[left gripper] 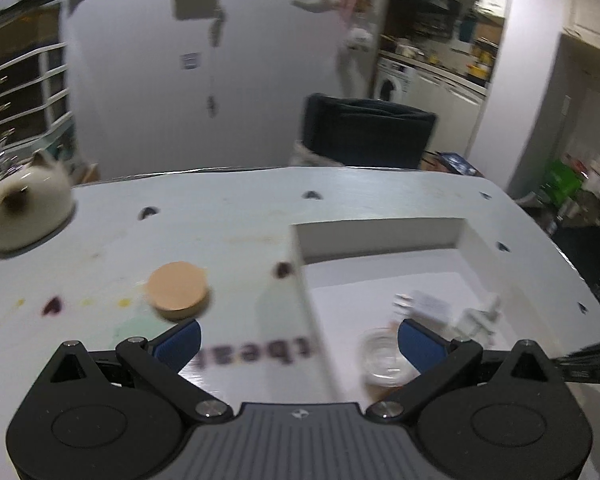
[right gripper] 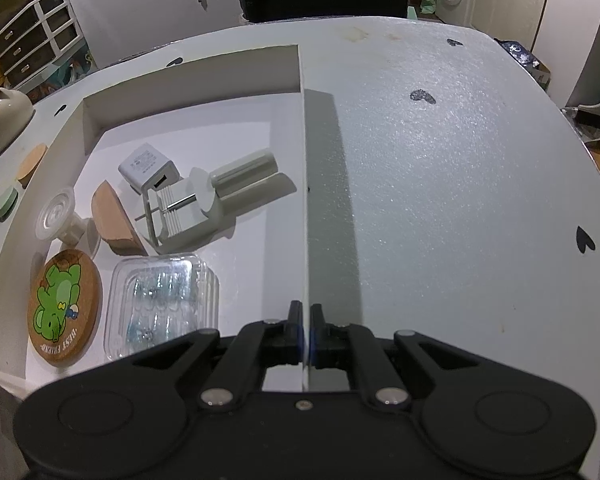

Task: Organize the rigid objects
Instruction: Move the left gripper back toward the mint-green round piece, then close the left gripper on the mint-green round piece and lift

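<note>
Box wall (right gripper: 305,208) lengthwise away from right tool (right gripper: 307,334), pinched.

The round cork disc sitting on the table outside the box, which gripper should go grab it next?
Left. The left gripper is open and empty with the cork disc just ahead of its fingers. The right gripper is shut on the box wall.

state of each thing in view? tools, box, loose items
left tool: open, holding nothing
right tool: shut on box wall
box: open-topped, on the table, holding items
clear plastic case: lid shut, in box
frog coaster: flat, in box
wooden disc: flat on table, outside box
</note>
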The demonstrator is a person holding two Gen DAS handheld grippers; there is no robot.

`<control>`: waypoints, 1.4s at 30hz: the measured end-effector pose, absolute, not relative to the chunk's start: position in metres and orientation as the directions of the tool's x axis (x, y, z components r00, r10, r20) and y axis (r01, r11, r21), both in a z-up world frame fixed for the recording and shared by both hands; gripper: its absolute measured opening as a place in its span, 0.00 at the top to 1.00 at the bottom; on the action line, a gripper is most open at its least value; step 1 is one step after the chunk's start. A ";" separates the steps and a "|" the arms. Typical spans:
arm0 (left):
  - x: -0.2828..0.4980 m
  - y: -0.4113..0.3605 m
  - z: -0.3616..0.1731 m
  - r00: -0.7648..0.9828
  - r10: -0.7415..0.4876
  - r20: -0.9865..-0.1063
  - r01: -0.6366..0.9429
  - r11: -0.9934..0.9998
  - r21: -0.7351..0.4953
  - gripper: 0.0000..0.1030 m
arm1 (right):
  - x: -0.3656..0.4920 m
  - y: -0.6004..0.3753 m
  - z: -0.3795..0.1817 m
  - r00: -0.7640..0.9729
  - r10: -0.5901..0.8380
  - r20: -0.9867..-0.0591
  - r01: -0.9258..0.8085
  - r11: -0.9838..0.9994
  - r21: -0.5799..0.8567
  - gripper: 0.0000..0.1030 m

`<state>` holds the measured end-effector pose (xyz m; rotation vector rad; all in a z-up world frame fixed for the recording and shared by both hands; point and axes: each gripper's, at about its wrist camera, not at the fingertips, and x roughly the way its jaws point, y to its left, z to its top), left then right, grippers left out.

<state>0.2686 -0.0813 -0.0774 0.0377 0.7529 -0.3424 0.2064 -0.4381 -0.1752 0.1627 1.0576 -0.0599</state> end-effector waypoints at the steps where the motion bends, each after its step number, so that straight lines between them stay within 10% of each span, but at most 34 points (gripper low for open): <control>1: 0.272 -0.074 -0.080 0.684 -0.275 -0.676 0.300 0.950 -0.082 0.00 | 0.207 -0.438 -0.175 0.490 0.027 -0.871 0.131 0.986 0.105 0.95; 34: 0.355 0.003 -0.164 0.665 -0.204 -0.718 0.177 0.978 -0.114 0.19 | 0.209 -0.424 -0.154 0.369 -0.091 -0.925 0.236 0.972 -0.002 0.90; 42: 0.355 0.007 -0.168 0.670 -0.135 -0.730 0.126 0.990 -0.068 0.48 | 0.205 -0.419 -0.154 0.379 -0.097 -0.920 0.227 0.974 -0.010 0.95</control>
